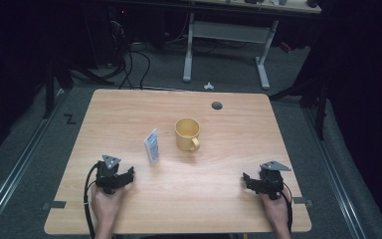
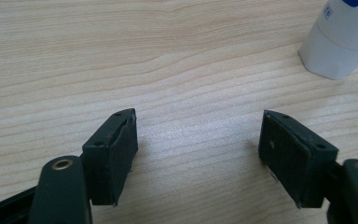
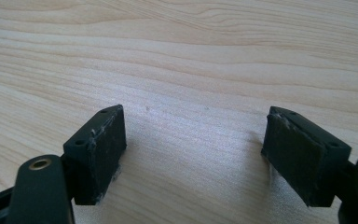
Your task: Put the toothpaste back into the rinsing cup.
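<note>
A yellow mug (image 1: 187, 133) stands upright near the middle of the wooden table (image 1: 229, 164), its handle toward the near side. Left of it lies a white tube with blue print (image 1: 151, 145); its end shows at the top right of the left gripper view (image 2: 339, 46). My left gripper (image 1: 128, 175) rests near the front left of the table, below and left of the tube; its jaws stand wide apart over bare wood (image 2: 198, 133). My right gripper (image 1: 246, 179) rests at the front right, jaws also wide apart with nothing between them (image 3: 195, 133).
A round grey cable port (image 1: 217, 105) sits near the table's far edge. Beyond the table are a white-legged desk frame (image 1: 226, 45) and cables on the floor (image 1: 129, 64). Dark curtains flank both sides.
</note>
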A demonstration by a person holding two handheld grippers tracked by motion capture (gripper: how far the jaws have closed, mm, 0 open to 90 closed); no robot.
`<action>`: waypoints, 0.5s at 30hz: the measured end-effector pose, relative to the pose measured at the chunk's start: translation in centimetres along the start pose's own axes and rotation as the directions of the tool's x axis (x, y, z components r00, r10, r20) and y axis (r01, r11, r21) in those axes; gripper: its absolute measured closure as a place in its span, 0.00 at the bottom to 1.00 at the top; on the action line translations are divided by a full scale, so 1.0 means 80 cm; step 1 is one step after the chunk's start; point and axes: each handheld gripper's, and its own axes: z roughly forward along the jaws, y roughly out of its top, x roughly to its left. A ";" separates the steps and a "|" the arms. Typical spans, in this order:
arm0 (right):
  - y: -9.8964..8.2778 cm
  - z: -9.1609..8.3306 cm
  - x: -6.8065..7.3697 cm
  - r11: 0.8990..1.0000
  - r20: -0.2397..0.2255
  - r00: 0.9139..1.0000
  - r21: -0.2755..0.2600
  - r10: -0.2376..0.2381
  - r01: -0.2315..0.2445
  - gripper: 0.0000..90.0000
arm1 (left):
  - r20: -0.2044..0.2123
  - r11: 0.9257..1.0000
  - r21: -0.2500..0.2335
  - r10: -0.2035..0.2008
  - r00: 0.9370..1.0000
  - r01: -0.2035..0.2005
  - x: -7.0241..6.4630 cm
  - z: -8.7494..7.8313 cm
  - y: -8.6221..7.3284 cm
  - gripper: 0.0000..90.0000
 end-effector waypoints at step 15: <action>0.000 0.000 0.000 1.000 -0.001 1.000 -0.001 -0.002 0.002 0.24 | 0.005 1.000 0.002 0.003 1.000 -0.003 0.000 0.000 0.000 0.31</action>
